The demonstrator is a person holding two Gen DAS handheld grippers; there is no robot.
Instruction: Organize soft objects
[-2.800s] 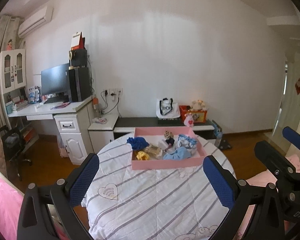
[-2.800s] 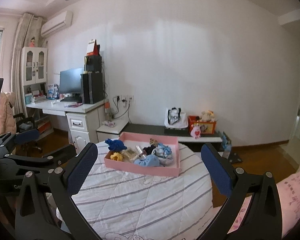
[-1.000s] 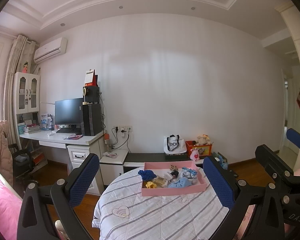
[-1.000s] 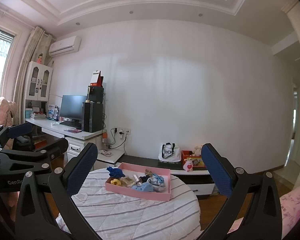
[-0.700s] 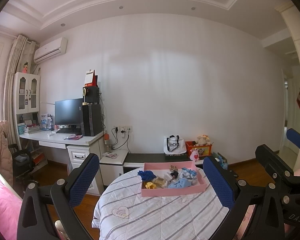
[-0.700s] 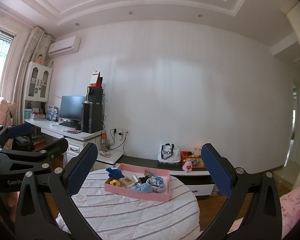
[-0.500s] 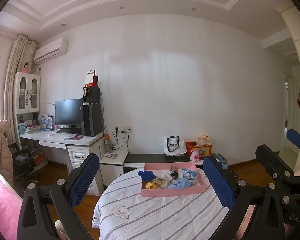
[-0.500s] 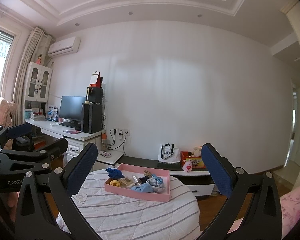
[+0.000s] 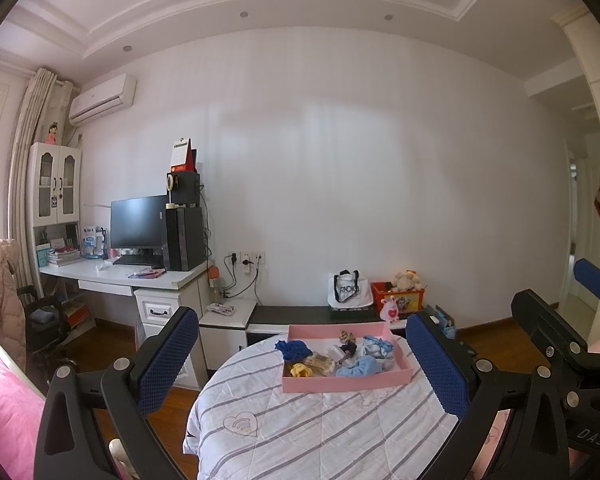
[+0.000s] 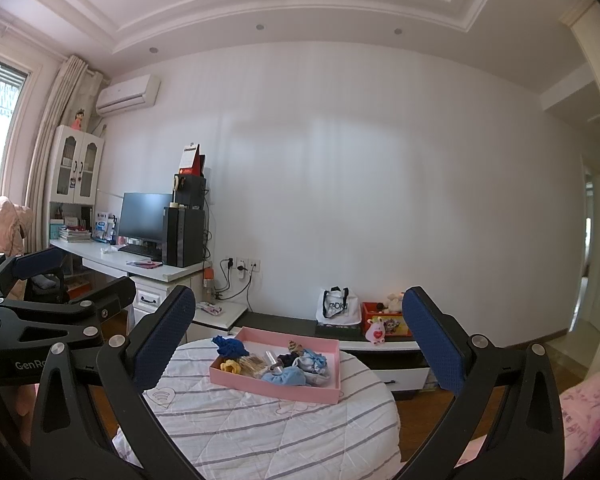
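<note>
Bedroom, round quilt-covered desk (image 9: 324, 432): pink tray (image 9: 346, 383) of scrunchies and soft oddments, gathered for sorting — left gripper (image 9: 304, 372) and right gripper (image 10: 300, 352) held back, fingers wide, empty.

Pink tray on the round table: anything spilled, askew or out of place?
One thing: the dark blue scrunchie hangs over the pink tray's left rim, partly outside it. The other soft items lie jumbled inside. Nothing has spilled onto the striped cloth.
</note>
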